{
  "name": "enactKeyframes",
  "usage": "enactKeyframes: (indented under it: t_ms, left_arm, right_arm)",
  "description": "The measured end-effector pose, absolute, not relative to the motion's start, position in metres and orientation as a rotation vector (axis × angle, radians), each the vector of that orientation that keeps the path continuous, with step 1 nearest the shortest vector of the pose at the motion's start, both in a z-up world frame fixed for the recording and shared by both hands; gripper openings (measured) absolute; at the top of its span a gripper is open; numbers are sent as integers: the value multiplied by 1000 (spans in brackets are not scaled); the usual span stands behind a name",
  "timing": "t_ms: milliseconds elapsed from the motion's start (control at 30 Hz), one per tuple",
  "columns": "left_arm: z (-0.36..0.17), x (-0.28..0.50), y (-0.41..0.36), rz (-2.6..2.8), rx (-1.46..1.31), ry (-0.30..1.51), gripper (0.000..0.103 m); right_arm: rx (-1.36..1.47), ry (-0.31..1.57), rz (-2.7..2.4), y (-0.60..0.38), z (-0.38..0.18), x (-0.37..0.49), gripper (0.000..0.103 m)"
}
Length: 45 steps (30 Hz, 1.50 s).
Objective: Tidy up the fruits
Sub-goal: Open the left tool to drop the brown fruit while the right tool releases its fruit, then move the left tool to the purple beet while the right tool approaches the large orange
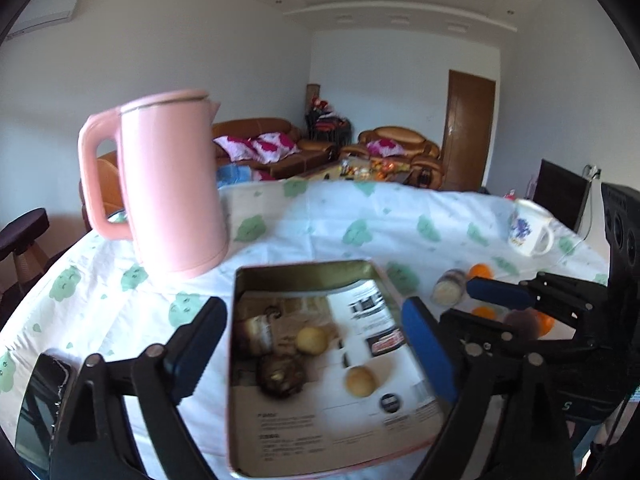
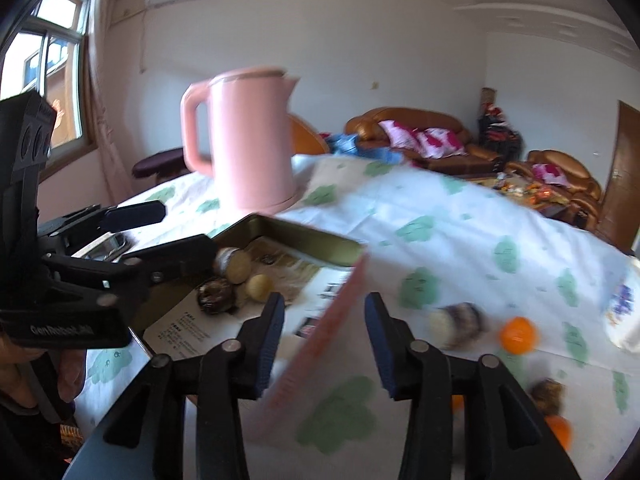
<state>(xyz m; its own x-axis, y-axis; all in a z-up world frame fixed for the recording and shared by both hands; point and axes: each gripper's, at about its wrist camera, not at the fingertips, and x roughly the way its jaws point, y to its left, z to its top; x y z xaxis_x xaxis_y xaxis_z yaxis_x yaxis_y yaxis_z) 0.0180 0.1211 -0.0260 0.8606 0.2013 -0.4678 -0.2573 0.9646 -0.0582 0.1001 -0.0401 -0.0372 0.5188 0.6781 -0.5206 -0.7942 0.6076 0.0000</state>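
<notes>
A pink-rimmed metal tin (image 1: pixel 304 270) lined with printed paper holds two yellow round fruits (image 1: pixel 361 381), a dark round one (image 1: pixel 280 376) and a brown-and-cream one (image 1: pixel 252 332). My left gripper (image 1: pixel 312 348) is open, its jaws either side of the tin, above it. My right gripper (image 2: pixel 325 340) is open over the tin's near right wall (image 2: pixel 340 312). On the cloth to the right lie oranges (image 2: pixel 517 335), a cream-and-dark piece (image 2: pixel 456 322) and a dark fruit (image 2: pixel 547 394). The right gripper (image 1: pixel 500 292) also shows in the left wrist view.
A pink kettle (image 1: pixel 172 184) stands behind the tin on the leaf-print tablecloth (image 1: pixel 320 220). A white flowered mug (image 1: pixel 530 230) stands at the far right. A phone (image 1: pixel 40 400) lies at the near left. Stool, sofas and a door are beyond the table.
</notes>
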Motion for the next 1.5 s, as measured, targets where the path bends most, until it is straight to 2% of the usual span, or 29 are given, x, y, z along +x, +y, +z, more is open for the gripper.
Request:
enactKeyframes:
  t_ms: [33, 133, 467, 700, 900, 967, 1000, 1133, 1233, 1500]
  left_arm:
    - [-23, 19, 115, 227, -123, 465, 97]
    - [-19, 26, 99, 178, -120, 463, 97]
    - [-25, 66, 23, 32, -56, 505, 97]
    - [-43, 93, -18, -41, -4, 565, 97]
    - [-52, 101, -17, -28, -10, 592, 97]
    - [-54, 103, -13, -20, -20, 599, 97]
    - [-55, 103, -11, -20, -24, 603, 97]
    - [-58, 103, -12, -26, -22, 609, 97]
    - [-59, 103, -17, -38, -10, 611, 97]
    - [-62, 104, -20, -56, -5, 625, 97]
  right_arm:
    - [-241, 497, 869, -53, -33, 101, 57]
    - [-212, 466, 785, -86, -27, 103, 64]
    - [-117, 543, 479, -179, -43, 138, 64]
    - [-75, 618, 450, -193, -59, 153, 64]
    - [-64, 673, 493, -189, -69, 160, 64]
    - [-76, 693, 494, -186, -72, 161, 62]
    - [-80, 705, 491, -185, -73, 162, 58]
    - [-90, 726, 522, -180, -76, 163, 57]
    - [-78, 736, 556, -177, -76, 161, 45]
    - [40, 754, 579, -196, -78, 166, 44]
